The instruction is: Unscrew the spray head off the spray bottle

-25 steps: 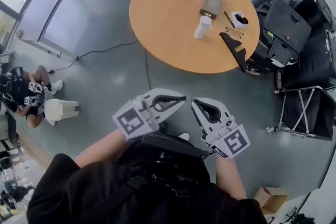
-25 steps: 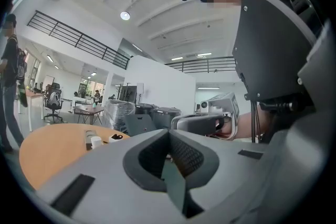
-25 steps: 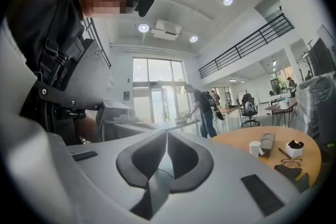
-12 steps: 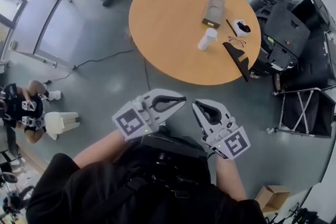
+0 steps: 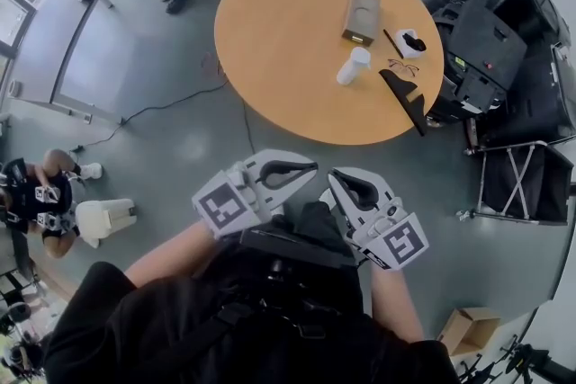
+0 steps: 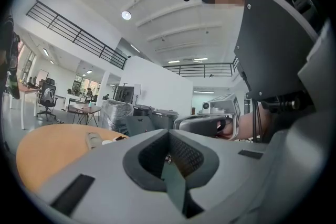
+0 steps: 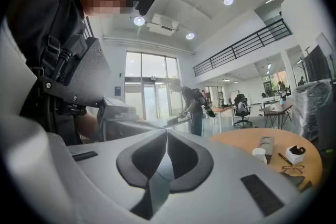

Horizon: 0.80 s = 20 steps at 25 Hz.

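While both tools are empty and held near the person's chest, the bottle (image 5: 353,66) stands untouched on the desk (image 5: 270,31). The left tool (image 5: 306,167) has its jaws pressed together with nothing between them. The right tool (image 5: 335,181) is the same: jaws together, nothing held. Both are over the floor, well apart from the desk.

The bottle is small, white and upright. It stands toward the desk's right edge in the head view, between a brown box (image 5: 362,16) further in and the near-right rim. Closer to the right edge are glasses (image 5: 402,65), a pen (image 5: 393,43), a small white-and-black item (image 5: 410,39) and a dark flat thing (image 5: 405,93) hanging over the rim. None of them touches the bottle.

Handling, as a judgement: it looks like thin plastic, so it is probably light and easy to tip or spin on the smooth desk top. How full it is can't be told. The body is probably smooth and a bit slippery, and may dent under a hard squeeze. One tool would likely clamp the body low to mid to stop it turning. The other would take the head at the collar where it screws on, and twist. Taking hold higher up on the head risks a slip or a squirt. The collar itself is too small to make out.

No brand or label is readable on the bottle or the box. The only print in view is the black-and-white square markers on each tool's cube, which are patterns, not words.
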Each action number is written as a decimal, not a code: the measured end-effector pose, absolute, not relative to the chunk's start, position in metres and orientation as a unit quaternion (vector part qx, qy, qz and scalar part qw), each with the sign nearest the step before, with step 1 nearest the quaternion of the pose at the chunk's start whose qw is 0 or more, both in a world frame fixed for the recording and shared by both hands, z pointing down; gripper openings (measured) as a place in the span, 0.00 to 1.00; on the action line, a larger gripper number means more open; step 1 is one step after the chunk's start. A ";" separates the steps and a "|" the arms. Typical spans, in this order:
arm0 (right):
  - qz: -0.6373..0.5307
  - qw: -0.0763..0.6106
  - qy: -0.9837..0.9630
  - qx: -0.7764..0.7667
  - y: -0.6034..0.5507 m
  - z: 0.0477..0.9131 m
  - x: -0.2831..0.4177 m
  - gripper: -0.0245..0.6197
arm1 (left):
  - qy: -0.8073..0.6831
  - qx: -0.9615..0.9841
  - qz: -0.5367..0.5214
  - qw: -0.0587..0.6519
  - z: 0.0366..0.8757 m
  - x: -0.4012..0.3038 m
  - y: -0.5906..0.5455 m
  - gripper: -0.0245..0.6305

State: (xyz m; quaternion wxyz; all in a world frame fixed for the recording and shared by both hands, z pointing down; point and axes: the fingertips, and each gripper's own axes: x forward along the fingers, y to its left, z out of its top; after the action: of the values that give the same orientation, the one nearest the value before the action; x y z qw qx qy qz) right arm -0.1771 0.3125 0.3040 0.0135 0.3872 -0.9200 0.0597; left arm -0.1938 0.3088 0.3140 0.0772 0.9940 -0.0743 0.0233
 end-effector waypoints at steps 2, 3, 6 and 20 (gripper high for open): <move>0.061 0.012 -0.919 0.388 0.312 0.305 -0.174 0.07 | -0.074 0.994 0.022 0.081 0.315 -0.192 0.308 0.08; 0.061 0.011 -0.919 0.389 0.311 0.305 -0.172 0.07 | -0.075 0.994 0.022 0.081 0.315 -0.191 0.307 0.08; 0.061 0.005 -0.920 0.387 0.307 0.303 -0.168 0.05 | -0.078 0.994 0.024 0.079 0.314 -0.188 0.301 0.08; 0.069 -0.008 -0.926 0.372 0.271 0.306 -0.124 0.05 | -0.096 0.991 0.042 0.082 0.321 -0.148 0.265 0.08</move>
State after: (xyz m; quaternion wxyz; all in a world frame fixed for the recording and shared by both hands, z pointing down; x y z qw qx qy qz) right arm -0.1237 0.2713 0.3064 -0.0077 0.3721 -0.9256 0.0685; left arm -0.1477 0.2649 0.3211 0.0822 0.9911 -0.0964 0.0417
